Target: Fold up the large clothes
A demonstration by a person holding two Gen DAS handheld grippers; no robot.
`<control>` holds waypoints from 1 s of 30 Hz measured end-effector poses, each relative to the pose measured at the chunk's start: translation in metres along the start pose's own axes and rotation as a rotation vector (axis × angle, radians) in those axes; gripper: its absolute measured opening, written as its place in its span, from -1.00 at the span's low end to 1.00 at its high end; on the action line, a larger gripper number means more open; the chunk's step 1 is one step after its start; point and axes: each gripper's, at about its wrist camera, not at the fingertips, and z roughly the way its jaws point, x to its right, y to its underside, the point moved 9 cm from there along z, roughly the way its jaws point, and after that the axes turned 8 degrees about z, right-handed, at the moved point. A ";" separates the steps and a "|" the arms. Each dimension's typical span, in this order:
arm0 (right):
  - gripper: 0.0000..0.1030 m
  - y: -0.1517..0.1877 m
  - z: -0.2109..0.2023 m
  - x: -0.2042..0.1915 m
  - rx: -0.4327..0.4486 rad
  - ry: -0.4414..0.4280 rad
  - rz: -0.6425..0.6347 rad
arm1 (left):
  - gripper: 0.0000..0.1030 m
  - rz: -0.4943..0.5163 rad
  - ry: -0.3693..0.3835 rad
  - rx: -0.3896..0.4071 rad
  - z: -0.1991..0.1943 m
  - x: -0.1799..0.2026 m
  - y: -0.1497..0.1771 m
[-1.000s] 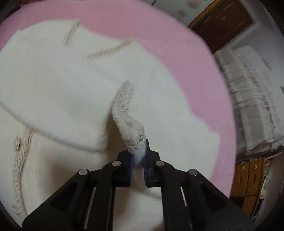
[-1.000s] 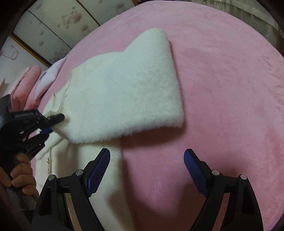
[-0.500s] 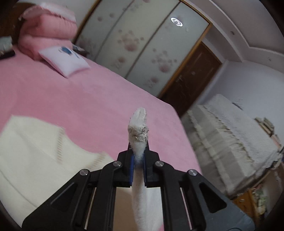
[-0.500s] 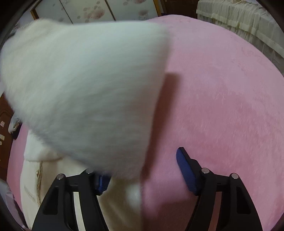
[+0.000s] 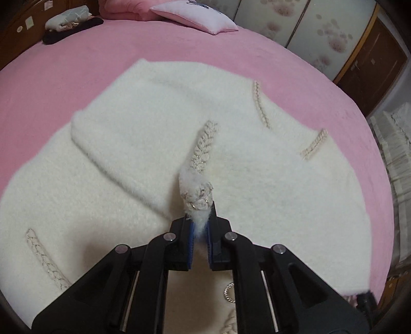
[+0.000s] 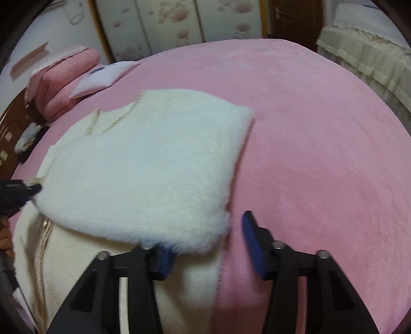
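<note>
A fluffy white cardigan (image 5: pixel 133 144) with braided beige trim lies on the pink bed, its upper half folded down over the lower half. My left gripper (image 5: pixel 201 231) is shut on the cardigan's braided front edge (image 5: pixel 196 195), just above the garment. The cardigan also shows in the right wrist view (image 6: pixel 143 177). My right gripper (image 6: pixel 208 244) is open at the folded layer's near right corner; the fluffy edge overlaps its left finger. The left gripper (image 6: pixel 28 190) shows at the left edge of the right wrist view, gripping the fold's other corner.
The pink bedspread (image 6: pixel 321 144) stretches wide to the right. A white pillow (image 5: pixel 195 15) and pink bedding (image 6: pixel 61 82) lie at the head. Dark and pale folded clothes (image 5: pixel 69 23) sit at the far left. A second, cream-covered bed (image 6: pixel 367 56) stands to the right.
The left gripper lifted the trim edge high, then brought it down over the garment. The folded layer swung up near the right camera and now lies flat again. The right gripper stayed open.
</note>
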 end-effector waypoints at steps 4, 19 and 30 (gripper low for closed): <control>-0.47 0.011 -0.015 0.004 -0.010 -0.003 -0.105 | -0.90 -0.034 0.009 0.034 -0.003 0.005 -0.022; -0.53 0.049 -0.044 0.051 -0.127 0.088 0.107 | -0.60 0.014 -0.137 0.008 0.002 -0.014 -0.027; -0.75 0.045 -0.065 -0.012 -0.211 -0.394 0.396 | -0.82 0.293 0.069 -0.023 -0.041 0.095 0.001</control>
